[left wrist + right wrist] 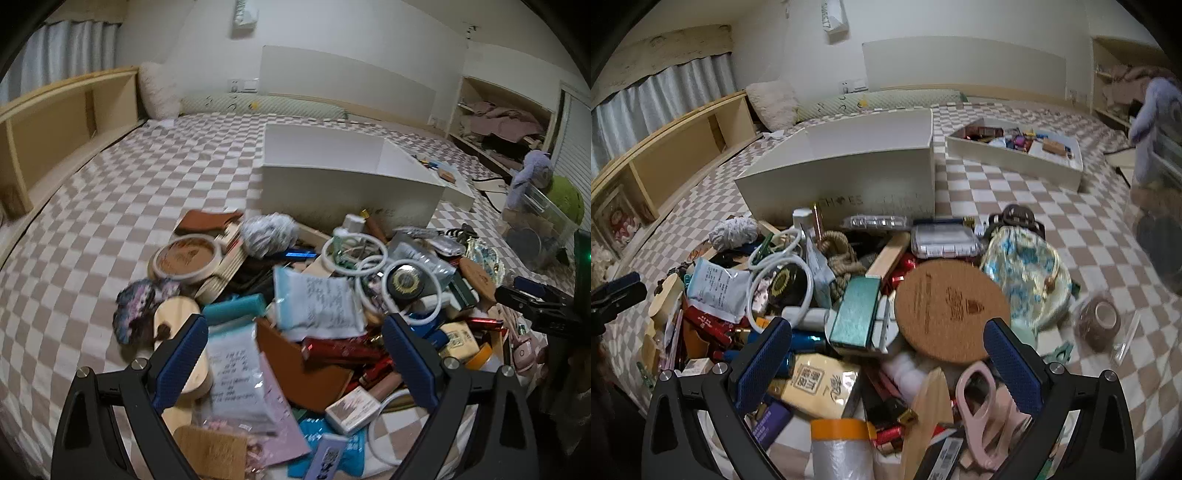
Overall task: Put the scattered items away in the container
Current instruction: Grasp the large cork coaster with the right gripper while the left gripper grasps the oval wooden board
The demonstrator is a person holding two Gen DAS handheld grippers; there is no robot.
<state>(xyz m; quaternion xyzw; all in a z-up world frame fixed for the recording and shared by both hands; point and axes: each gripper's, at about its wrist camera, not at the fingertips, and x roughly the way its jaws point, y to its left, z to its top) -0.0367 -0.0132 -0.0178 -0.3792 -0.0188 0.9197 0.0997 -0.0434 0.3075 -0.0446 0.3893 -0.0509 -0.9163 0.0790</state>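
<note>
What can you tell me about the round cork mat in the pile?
The cork mat is a flat, round, light-brown disc with a faint printed design. It lies tilted on top of the clutter in the right wrist view, partly over a teal box and beside a blue-flowered fabric pouch. Nothing grips it.

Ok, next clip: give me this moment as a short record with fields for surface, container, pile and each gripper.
surface: checked bedsheet
container: tall white box, behind the pile, no items visible inside
second container: low white tray, already holds small items
pile: cork coaster, teal box, pink scissors, white rings
left gripper: open above the pile, holding nothing
right gripper: open above the pile, holding nothing
</note>
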